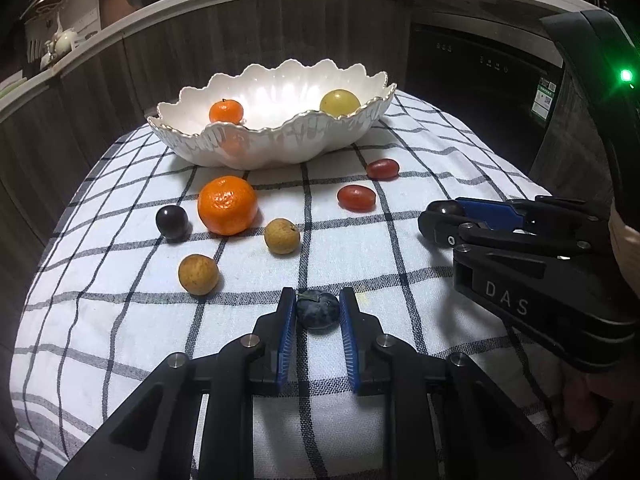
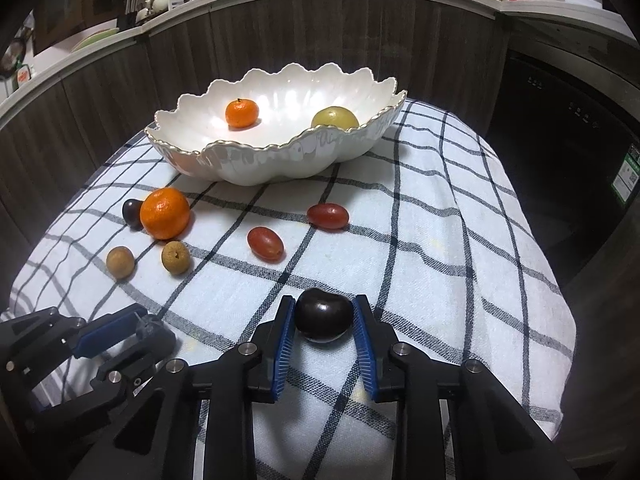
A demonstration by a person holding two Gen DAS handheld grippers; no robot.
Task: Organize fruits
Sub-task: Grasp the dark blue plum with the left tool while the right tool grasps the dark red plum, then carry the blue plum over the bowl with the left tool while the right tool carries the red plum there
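Both grippers clamp fruit: left gripper (image 1: pixel 318 310) a bluish plum (image 1: pixel 318 312), right gripper (image 2: pixel 324 318) a dark cherry (image 2: pixel 324 316). Bowl (image 1: pixel 224 148) at 12 o'clock holds 2 (7 remain loose on cloth).

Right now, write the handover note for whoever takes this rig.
Left gripper: jaws shut on a dusky blue fruit, on the checked cloth.
Right gripper: jaws shut on a dark cherry-like fruit, also on the cloth.
Done: small orange and yellow-green fruit are in the white bowl.
Left: both gripped fruits, plus the large orange, dark round fruit, two tan fruits and two red oval fruits, all still on the cloth.
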